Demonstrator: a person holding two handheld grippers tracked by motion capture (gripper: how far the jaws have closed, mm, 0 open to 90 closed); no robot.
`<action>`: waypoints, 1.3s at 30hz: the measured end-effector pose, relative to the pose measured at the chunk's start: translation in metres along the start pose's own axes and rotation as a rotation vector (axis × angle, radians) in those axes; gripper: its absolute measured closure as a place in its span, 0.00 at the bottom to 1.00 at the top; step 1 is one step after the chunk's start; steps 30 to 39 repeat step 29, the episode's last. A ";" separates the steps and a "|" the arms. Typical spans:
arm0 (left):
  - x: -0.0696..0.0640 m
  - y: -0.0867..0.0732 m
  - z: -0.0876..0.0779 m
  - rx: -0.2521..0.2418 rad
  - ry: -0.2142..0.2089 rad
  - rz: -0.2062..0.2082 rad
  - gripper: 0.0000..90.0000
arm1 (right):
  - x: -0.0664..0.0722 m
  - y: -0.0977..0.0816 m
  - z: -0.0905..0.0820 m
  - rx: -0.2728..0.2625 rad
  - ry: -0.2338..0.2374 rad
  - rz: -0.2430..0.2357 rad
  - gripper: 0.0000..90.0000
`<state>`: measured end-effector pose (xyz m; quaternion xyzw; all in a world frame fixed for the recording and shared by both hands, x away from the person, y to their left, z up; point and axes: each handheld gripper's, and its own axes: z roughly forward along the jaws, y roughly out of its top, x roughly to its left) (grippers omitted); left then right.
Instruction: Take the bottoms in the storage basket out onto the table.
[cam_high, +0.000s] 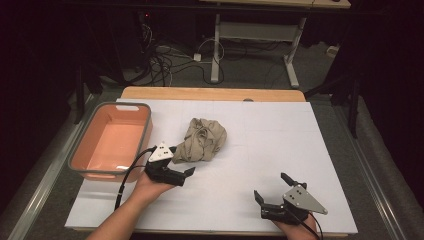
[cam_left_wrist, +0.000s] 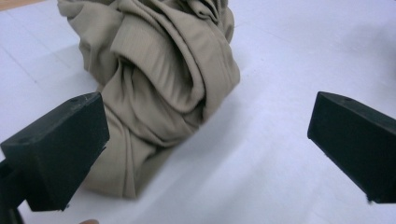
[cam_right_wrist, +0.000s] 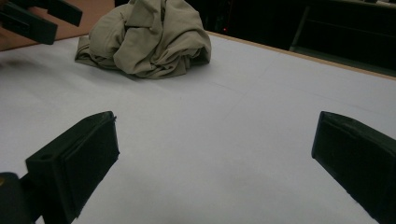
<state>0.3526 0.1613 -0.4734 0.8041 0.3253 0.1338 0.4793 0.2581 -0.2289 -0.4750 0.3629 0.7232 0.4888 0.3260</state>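
Crumpled beige cloth (cam_high: 202, 140) sits mid-table on the white table sheet (cam_high: 260, 150), just right of the orange tub (cam_high: 112, 142), w/ bare sheet open to its right & toward the near edge. Left gripper (cam_high: 181, 160) is wide open right at the cloth's near-left edge, holding nothing; contact can't be told. Right gripper (cam_high: 271, 187) is also wide open & empty, well apart near the front-right edge
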 end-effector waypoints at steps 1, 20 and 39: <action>-0.001 -0.003 -0.004 -0.001 -0.003 0.000 0.00 | 0.000 0.000 0.000 0.001 -0.001 0.000 0.02; -0.016 -0.043 -0.045 -0.106 0.005 -0.011 0.00 | 0.002 0.002 -0.006 -0.033 -0.021 0.028 0.02; -0.016 -0.048 -0.048 -0.095 -0.006 -0.023 0.00 | 0.005 0.001 -0.001 -0.014 -0.031 0.025 0.02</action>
